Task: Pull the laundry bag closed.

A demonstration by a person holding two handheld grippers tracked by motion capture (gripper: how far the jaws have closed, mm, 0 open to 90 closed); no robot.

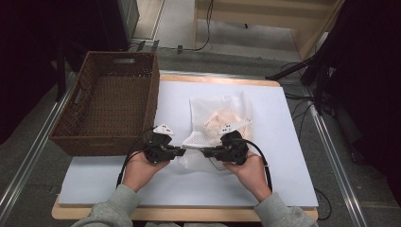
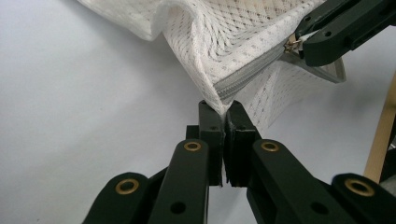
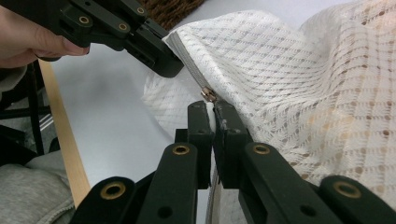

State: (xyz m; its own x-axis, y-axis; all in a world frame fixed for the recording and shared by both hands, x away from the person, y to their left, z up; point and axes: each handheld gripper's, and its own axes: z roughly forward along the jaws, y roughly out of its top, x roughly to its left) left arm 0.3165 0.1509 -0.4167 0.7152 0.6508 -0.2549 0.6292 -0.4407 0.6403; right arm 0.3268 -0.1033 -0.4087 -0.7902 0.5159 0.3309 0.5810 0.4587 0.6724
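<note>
While a person sits at the near side, a big table (image 1: 293, 189) covered with a pale sheet (image 1: 118, 175) spreads out in the high view. A brown woven basket (image 1: 108, 101) stands on the far left part of the table, hanging a bit over the left edge.

Near the middle of the sheet lies a white mesh bag (image 1: 220, 118). Something peach colored shows through the mesh, but I cannot tell what it is. The near end of the bag is lifted up between the two grippers.

Both hands come in from the bottom, in grey sleeves (image 1: 111, 208). The left hand (image 1: 139, 170) holds the left gripper (image 1: 182, 151), and the right hand (image 1: 248, 170) holds the right gripper (image 1: 205, 152). Their tips point at each other and sit very close together, at the near edge of the bag.

In the left gripper view, the left gripper (image 2: 223, 109) is squeezed tight on the corner of the bag, right where the grey zipper (image 2: 247, 72) ends. The right gripper (image 2: 303, 44) shows farther off at the top right, at the other end of the zipper's closed part.

In the right gripper view, the right gripper (image 3: 212, 109) is pinched tight on the small metal zipper pull (image 3: 208, 95). The left gripper (image 3: 170, 58) shows at the top left, biting the bag's corner.
</note>
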